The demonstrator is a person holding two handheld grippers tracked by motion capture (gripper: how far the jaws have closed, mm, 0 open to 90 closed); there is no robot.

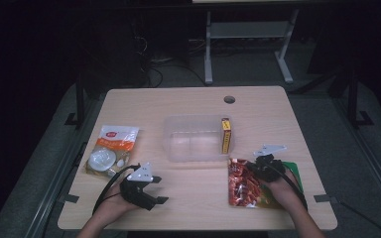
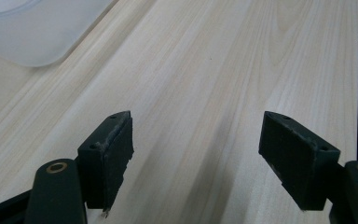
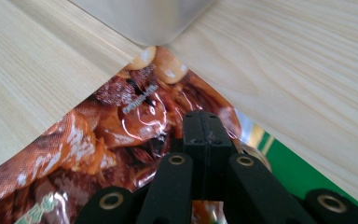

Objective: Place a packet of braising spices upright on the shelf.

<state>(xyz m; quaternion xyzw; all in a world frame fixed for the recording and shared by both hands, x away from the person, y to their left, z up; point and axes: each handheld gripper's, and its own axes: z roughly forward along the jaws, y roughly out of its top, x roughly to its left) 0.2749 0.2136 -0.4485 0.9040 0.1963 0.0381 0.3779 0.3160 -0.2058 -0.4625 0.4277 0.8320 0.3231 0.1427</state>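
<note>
Right gripper point(image 3: 204, 126): my jaws are pressed flat together over the red snack pouch point(image 1: 245, 184). I cannot tell from the right gripper view whether any film is pinched between them or whether the tips just rest on it.

Left gripper point(image 2: 196, 149): jaws stand wide apart with nothing between them, hovering over bare wood of the table point(image 1: 188, 203), near the front edge.

Snack pouch: lies flat on the table at my right, its top corner touching or just beside the front right corner of the clear plastic bin point(image 1: 196, 138).

Bin: sits at mid-table and looks empty; a small yellow box point(image 1: 225, 135) stands against its right wall.

Other item: a second packet with an orange label point(image 1: 111, 151) lies at my left, well apart from the pouch.

Risk, grip: if I hold only a thin fold of glossy film, the pouch may slide out once I lift.

Risk, snag: the pouch corner sits so close to the bin that dragging it forward could shove the bin or tip the yellow box.

Risk, sag: held at one spot, the limp pouch may droop and catch the bin's rim on the way in.

Risk, idle hand: my left gripper is not steadying the bin, so any push moves it.
</note>
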